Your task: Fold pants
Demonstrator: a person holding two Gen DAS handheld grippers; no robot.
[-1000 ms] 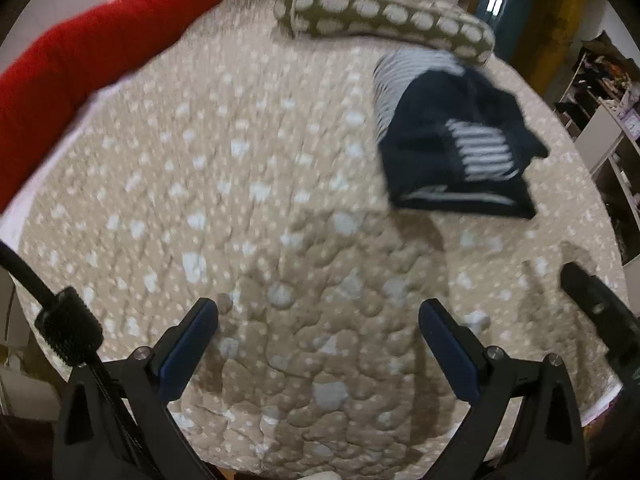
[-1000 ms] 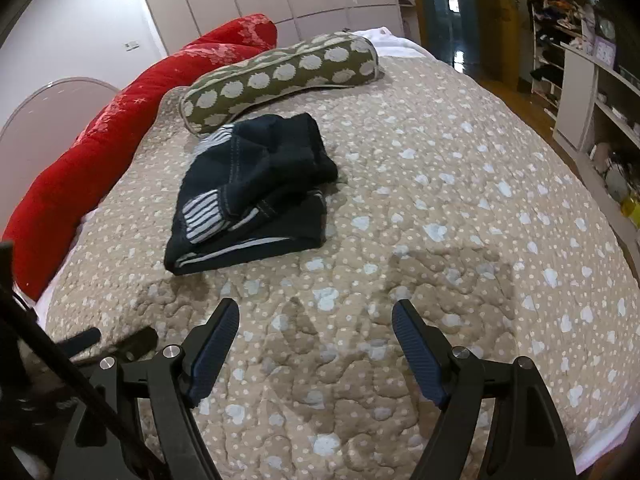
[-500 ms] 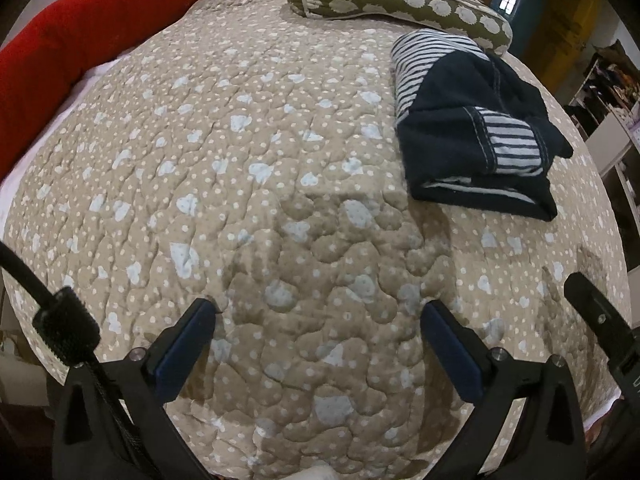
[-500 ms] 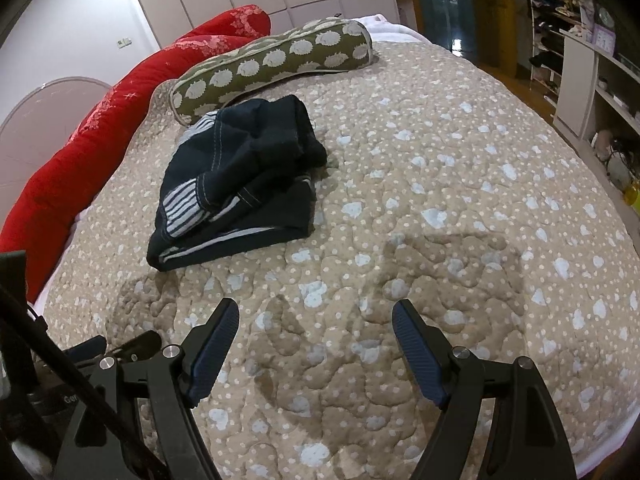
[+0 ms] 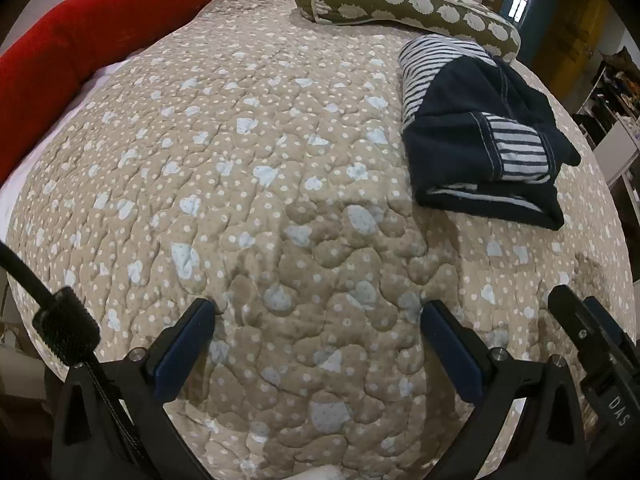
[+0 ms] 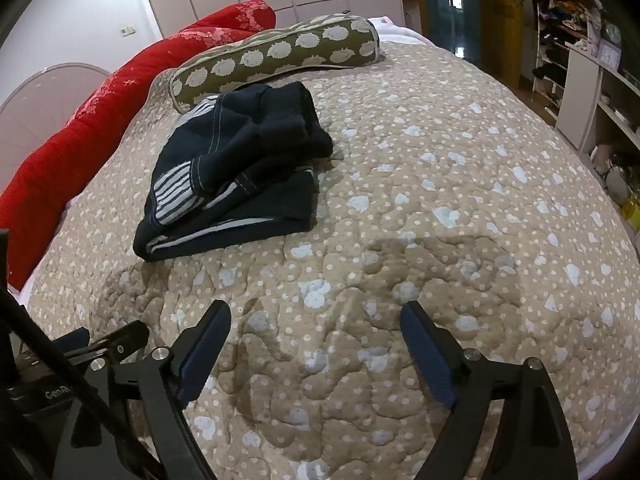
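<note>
Dark navy pants [image 5: 476,136] with striped cuffs lie in a folded, slightly rumpled bundle on the beige quilted bed. They also show in the right wrist view [image 6: 240,172], left of centre. My left gripper [image 5: 318,316] is open and empty, well short of the pants and to their left. My right gripper [image 6: 316,320] is open and empty, over bare quilt nearer than the pants. The right gripper's tip [image 5: 580,328] shows at the lower right of the left wrist view.
A green bolster pillow [image 6: 280,56] lies just behind the pants. A red blanket [image 6: 100,108] runs along the bed's far left side. Shelves with clutter [image 6: 592,64] stand to the right of the bed. The bed's near edge [image 5: 48,360] drops off at lower left.
Both grippers have drawn back from the pants and stay open. The view of the left gripper has steadied and the pants look sharper and farther up the frame.
</note>
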